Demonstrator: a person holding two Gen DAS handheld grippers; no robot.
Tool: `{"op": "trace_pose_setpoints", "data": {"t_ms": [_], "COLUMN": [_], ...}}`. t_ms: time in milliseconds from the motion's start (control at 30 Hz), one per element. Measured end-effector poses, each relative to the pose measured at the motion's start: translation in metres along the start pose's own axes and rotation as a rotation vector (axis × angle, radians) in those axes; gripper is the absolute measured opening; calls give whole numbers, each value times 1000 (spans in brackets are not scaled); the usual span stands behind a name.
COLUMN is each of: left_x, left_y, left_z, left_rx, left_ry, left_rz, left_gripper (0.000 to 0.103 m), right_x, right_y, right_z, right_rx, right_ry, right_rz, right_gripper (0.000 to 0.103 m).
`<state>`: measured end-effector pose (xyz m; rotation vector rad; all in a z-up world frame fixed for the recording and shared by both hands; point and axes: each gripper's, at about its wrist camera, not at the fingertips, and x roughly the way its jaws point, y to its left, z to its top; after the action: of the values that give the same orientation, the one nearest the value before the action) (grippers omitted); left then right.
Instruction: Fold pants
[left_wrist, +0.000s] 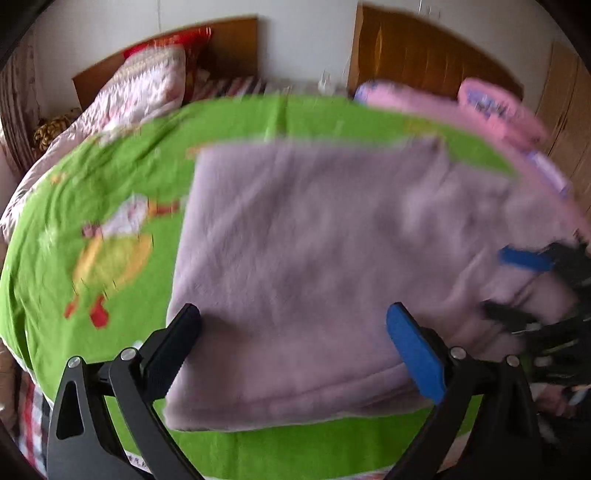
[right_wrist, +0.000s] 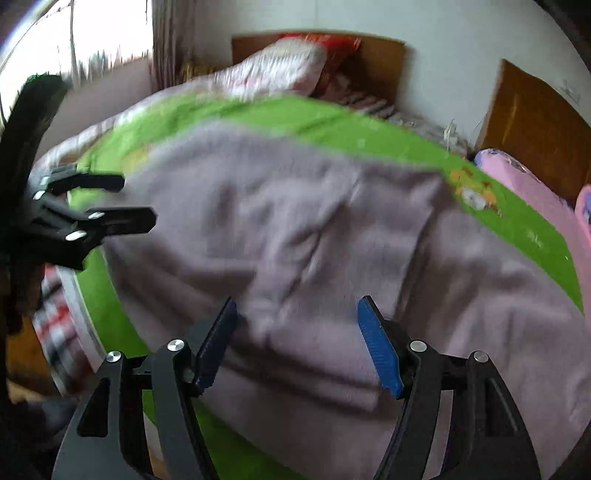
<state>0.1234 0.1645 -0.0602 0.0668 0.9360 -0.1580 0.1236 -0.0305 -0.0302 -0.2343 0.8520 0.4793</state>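
Note:
Fuzzy lilac pants (left_wrist: 314, 258) lie folded over on a green cartoon-print sheet (left_wrist: 92, 206) on the bed. They also fill the right wrist view (right_wrist: 295, 240), rumpled in the middle. My left gripper (left_wrist: 291, 328) is open above the pants' near edge, holding nothing. It shows at the left of the right wrist view (right_wrist: 138, 201). My right gripper (right_wrist: 295, 325) is open over the pants, empty. It appears at the right edge of the left wrist view (left_wrist: 502, 284), by the pants' right side.
A floral quilt and red pillow (left_wrist: 147, 85) lie at the bed's head by a wooden headboard (left_wrist: 229, 40). A pink blanket (left_wrist: 491, 110) lies along the right side. Wooden furniture (left_wrist: 424, 51) stands behind. A window (right_wrist: 74, 37) is far left.

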Motion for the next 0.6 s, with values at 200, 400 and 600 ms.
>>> {"op": "trace_pose_setpoints", "data": {"t_ms": [200,400,600], "left_x": [-1,-6,-47], "left_y": [6,7,6], "left_z": [-6,-3,50], "left_rx": [44,24,-35], "left_ry": [-12,-5,-67], "left_rz": [-24,-23,-213], "left_gripper": [102,101,101], "right_x": [-1,-8,-36], "right_y": [-7,-9,-28], "right_z": [-8,-10,31], "right_rx": [10,8,4], "right_ry": [-13,-31,-115], "right_rz": [26,66,136], "right_gripper": [69,71,72]}}
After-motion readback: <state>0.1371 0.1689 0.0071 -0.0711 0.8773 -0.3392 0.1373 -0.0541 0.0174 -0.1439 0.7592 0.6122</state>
